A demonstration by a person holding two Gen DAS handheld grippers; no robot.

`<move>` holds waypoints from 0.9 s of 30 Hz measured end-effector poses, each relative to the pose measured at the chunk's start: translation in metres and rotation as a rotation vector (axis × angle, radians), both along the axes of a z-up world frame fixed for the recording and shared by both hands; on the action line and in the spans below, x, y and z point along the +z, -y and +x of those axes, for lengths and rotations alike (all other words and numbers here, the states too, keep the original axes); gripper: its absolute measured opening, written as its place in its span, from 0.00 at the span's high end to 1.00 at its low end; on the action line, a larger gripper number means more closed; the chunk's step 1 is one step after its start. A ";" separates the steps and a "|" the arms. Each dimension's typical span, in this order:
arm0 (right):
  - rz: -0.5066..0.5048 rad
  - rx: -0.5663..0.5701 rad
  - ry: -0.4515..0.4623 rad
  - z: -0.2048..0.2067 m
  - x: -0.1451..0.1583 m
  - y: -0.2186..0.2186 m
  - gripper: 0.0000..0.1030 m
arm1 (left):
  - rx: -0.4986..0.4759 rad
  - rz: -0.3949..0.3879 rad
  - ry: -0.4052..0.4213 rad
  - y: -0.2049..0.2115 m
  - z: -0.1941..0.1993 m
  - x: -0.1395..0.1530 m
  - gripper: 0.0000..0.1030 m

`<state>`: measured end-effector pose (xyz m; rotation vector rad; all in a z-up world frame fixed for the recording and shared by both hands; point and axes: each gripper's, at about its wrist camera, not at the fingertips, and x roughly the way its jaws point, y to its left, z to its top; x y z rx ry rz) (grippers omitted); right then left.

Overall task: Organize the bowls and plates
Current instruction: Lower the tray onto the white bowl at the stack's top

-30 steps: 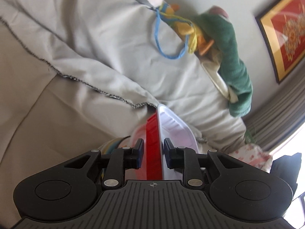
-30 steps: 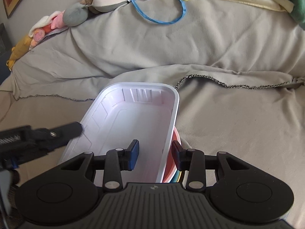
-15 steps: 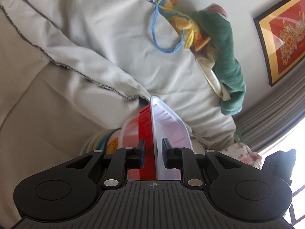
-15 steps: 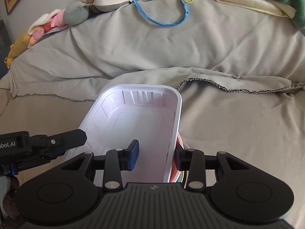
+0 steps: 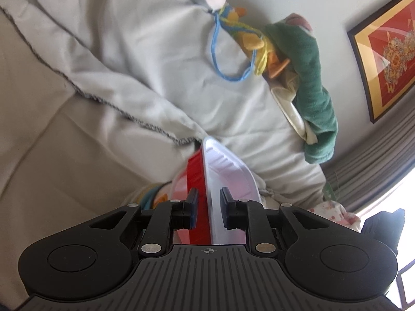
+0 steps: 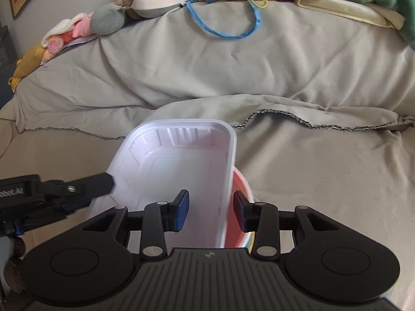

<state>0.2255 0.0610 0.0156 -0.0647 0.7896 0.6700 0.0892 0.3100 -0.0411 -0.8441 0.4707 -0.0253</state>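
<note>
A white rectangular plastic tray (image 6: 179,171) sits on a stack with a red bowl (image 6: 240,207) under it, on the sofa. In the left wrist view the white tray (image 5: 228,173) is seen edge-on, with the red bowl (image 5: 194,181) against it and a colourful plate (image 5: 153,197) below. My left gripper (image 5: 208,207) straddles the tray's rim and the red wall, its jaws a little apart from them. It shows in the right wrist view (image 6: 85,186) at the tray's left rim. My right gripper (image 6: 210,207) is open, its jaws either side of the tray's right wall.
A grey blanket (image 6: 233,77) covers the sofa. Stuffed toys (image 6: 145,0) and a blue cord (image 6: 233,28) lie along the backrest. A green cloth (image 5: 311,85) hangs there. Framed pictures (image 5: 389,49) are on the wall, and curtains (image 5: 376,155) hang at the right.
The left gripper's jaws were closer around the tray and bowl edge half a second ago and now stand wider. The right gripper has opened a little, and the tray is tilted slightly more.
</note>
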 end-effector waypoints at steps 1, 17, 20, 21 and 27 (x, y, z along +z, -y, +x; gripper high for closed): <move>0.005 -0.003 -0.001 0.000 0.000 0.003 0.63 | 0.004 0.000 0.008 -0.001 -0.002 0.002 0.80; 0.044 0.027 -0.013 -0.004 0.002 0.007 0.63 | -0.024 -0.049 0.020 -0.003 0.017 -0.014 0.81; 0.042 0.030 -0.011 -0.004 0.002 0.005 0.63 | -0.015 -0.044 0.006 -0.004 0.019 -0.017 0.81; 0.043 0.033 -0.011 -0.005 0.002 0.004 0.63 | -0.013 -0.047 0.003 -0.004 0.019 -0.018 0.81; 0.043 0.034 -0.009 -0.006 0.002 0.004 0.63 | -0.012 -0.036 0.001 -0.005 0.020 -0.018 0.81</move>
